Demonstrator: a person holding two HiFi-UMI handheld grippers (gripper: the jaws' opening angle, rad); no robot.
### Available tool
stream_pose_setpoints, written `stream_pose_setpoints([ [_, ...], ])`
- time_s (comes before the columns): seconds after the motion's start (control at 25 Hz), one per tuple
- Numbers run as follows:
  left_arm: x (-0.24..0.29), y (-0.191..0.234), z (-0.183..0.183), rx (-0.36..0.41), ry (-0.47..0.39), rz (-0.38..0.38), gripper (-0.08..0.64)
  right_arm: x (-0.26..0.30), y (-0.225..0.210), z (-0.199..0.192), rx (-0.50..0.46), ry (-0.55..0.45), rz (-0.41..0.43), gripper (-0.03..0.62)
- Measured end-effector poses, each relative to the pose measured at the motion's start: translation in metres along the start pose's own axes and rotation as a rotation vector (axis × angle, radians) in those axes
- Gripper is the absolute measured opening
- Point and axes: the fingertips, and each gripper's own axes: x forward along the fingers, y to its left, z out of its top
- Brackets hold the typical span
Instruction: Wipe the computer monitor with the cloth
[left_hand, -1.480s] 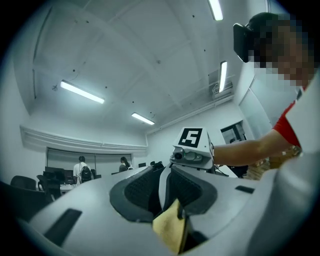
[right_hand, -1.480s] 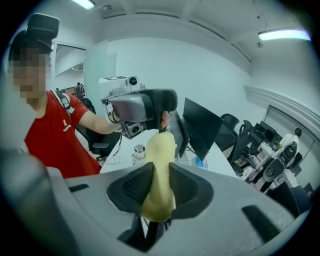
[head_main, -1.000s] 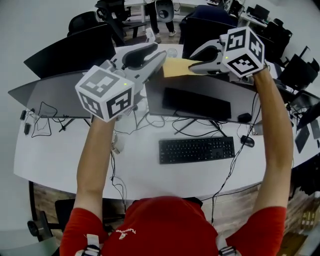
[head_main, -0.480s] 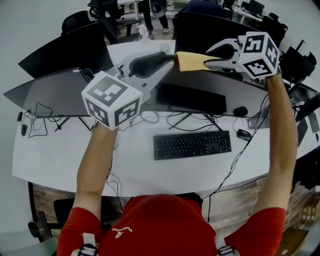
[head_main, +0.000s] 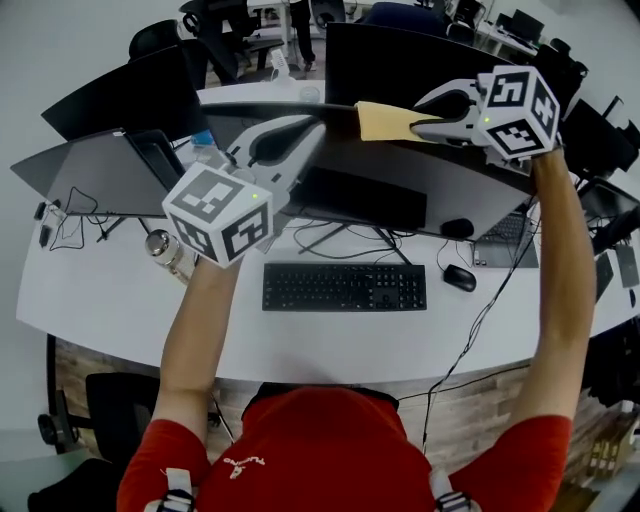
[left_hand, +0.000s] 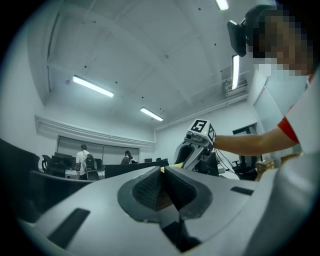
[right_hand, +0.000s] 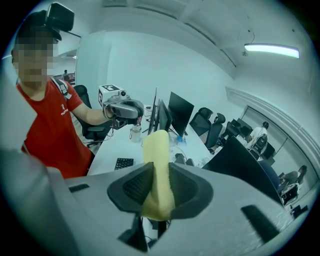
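The dark computer monitor stands across the middle of the white desk. My right gripper is above its top edge, shut on a folded yellow cloth that sticks out to the left. In the right gripper view the cloth is pinched between the pads of that gripper. My left gripper hovers just left of the cloth's free end, apart from it. Its jaws have just been closing, and in the left gripper view the pads meet with no thing clearly held between them.
A black keyboard and mouse lie in front of the monitor amid loose cables. A second monitor and a glass bottle are at the left, a laptop at the right. Office chairs and more screens stand behind.
Both grippers have shifted along the monitor's top, the cloth staying in the right one. The left gripper has drawn closer to the cloth's free end and its jaws have closed.
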Motion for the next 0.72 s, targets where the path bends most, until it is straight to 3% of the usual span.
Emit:
stream_pose_setpoints([
  [0.24,0.022,-0.038,-0.013,-0.055,-0.022,0.048,0.015,-0.037,-0.001,-0.037,-0.018,-0.019,0.007,0.101],
  [0.44,0.035,-0.065,-0.016,-0.057,-0.05,0.068,0.014,-0.061,-0.002,-0.062,-0.018,-0.011,-0.011,0.101],
  [0.72,0.046,-0.087,-0.023,-0.04,-0.037,0.027,0.014,-0.082,-0.005,-0.091,0.022,0.012,-0.066,0.106],
])
